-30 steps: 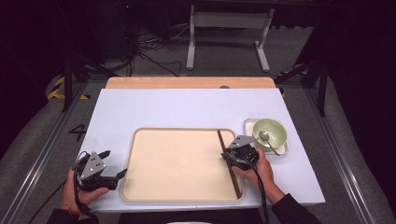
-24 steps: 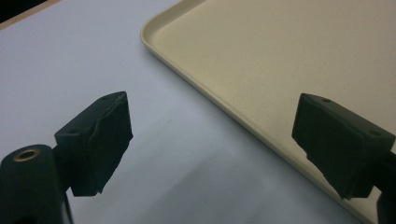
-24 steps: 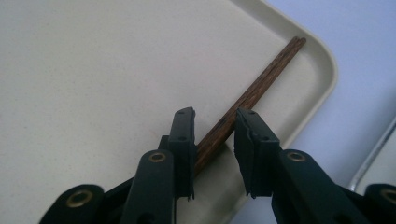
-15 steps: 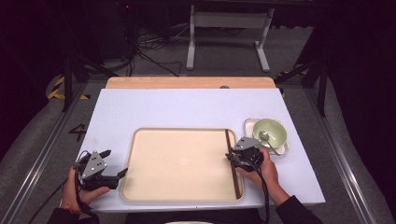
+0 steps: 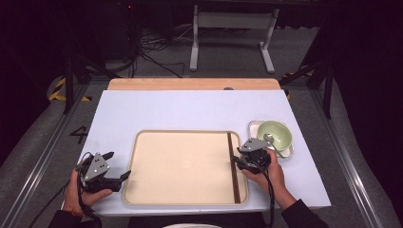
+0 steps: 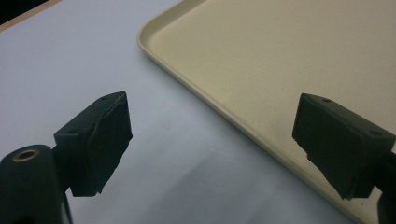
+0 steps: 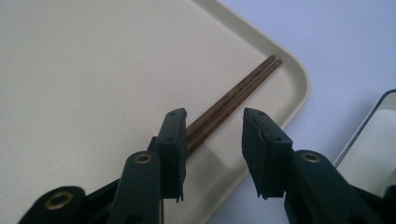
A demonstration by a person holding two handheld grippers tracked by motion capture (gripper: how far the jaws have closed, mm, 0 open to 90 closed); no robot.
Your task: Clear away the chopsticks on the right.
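Observation:
A pair of dark wooden chopsticks [image 5: 233, 166] lies side by side along the right inner edge of the beige tray [image 5: 185, 166]. My right gripper [image 5: 240, 160] hovers over their middle, held by a hand. In the right gripper view it is open [image 7: 212, 144], the chopsticks [image 7: 233, 98] run out from beside its left jaw, and nothing is between the jaws. My left gripper [image 5: 116, 166] rests at the tray's left edge. It stands wide open [image 6: 210, 140], empty, straddling the tray rim [image 6: 210, 102].
A pale green bowl [image 5: 274, 134] with a metal spoon [image 5: 272, 141] sits on a small metal tray [image 5: 252, 126] just right of the right gripper. That small tray's edge [image 7: 373, 126] shows in the right gripper view. The white tabletop [image 5: 190, 109] stretches behind the beige tray.
The right gripper has drawn back slightly toward the person along the chopsticks. The left gripper has hardly moved.

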